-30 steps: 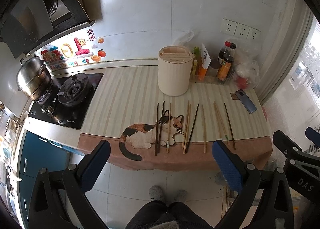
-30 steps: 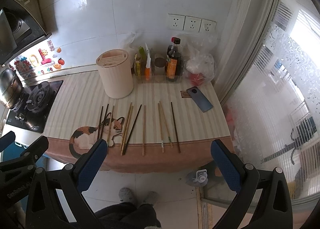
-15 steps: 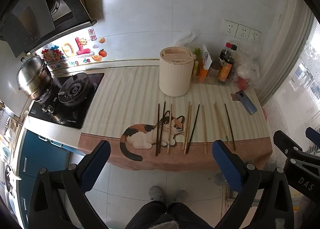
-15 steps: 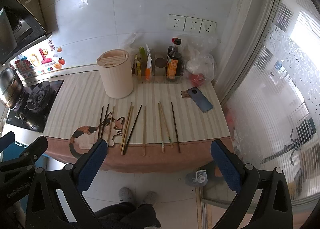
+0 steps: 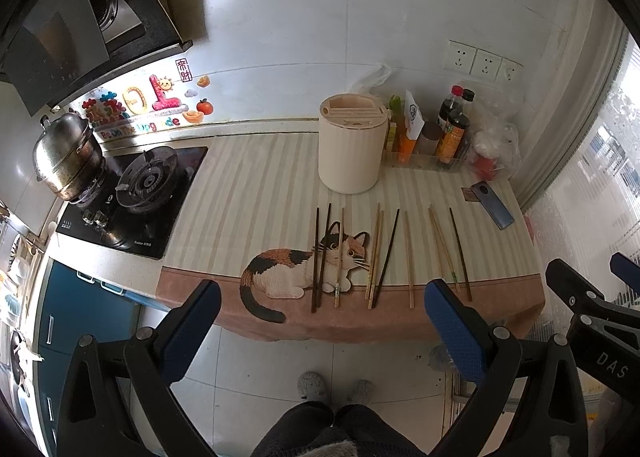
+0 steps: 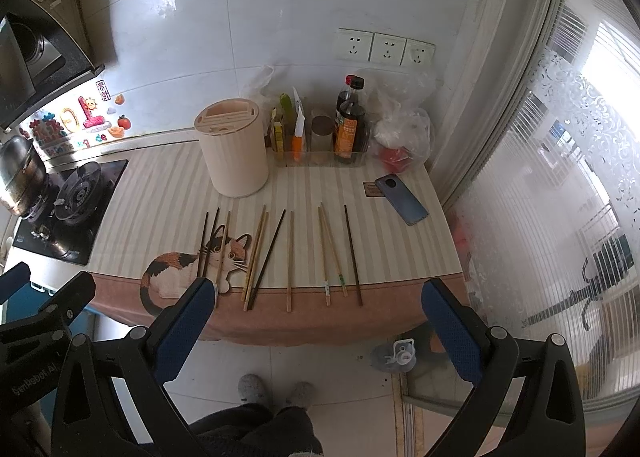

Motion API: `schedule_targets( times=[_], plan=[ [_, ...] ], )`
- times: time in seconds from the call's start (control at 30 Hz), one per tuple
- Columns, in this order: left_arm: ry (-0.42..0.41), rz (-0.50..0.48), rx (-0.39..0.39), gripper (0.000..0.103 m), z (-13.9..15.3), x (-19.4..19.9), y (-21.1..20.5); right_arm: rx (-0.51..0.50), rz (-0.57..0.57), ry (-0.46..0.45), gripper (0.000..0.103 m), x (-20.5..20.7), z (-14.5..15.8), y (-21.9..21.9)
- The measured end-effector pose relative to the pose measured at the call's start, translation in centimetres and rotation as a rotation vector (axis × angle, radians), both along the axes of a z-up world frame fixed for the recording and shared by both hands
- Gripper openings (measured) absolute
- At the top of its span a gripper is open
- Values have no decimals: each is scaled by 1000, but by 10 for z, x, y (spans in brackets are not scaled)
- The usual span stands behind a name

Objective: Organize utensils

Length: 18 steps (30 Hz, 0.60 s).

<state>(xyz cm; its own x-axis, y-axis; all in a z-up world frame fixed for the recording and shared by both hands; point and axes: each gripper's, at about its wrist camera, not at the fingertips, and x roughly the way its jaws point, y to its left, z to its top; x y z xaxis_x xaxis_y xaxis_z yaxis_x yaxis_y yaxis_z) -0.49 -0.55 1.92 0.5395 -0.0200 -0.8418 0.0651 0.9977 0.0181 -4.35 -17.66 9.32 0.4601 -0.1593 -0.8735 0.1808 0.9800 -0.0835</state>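
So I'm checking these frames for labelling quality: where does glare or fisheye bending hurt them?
Left wrist view: the window at the right edge is overexposed, the wall tiles bow, yet the chopsticks stay sharp. Right wrist view: daylight washes out the window, the curtain curves strongly, and the holder is clear.

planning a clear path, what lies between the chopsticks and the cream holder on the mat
Nothing: in both views a bare strip of striped mat separates the chopsticks from the holder. Both claws, left and right, hang open off the counter.
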Motion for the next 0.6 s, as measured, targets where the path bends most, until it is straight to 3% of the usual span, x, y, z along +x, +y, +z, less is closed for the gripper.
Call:
schedule_targets(
  times=[0.6],
  plan=[
    [2,-3,-6,103,2,6,0,0,-3,5,103,3,0,3]
  ],
)
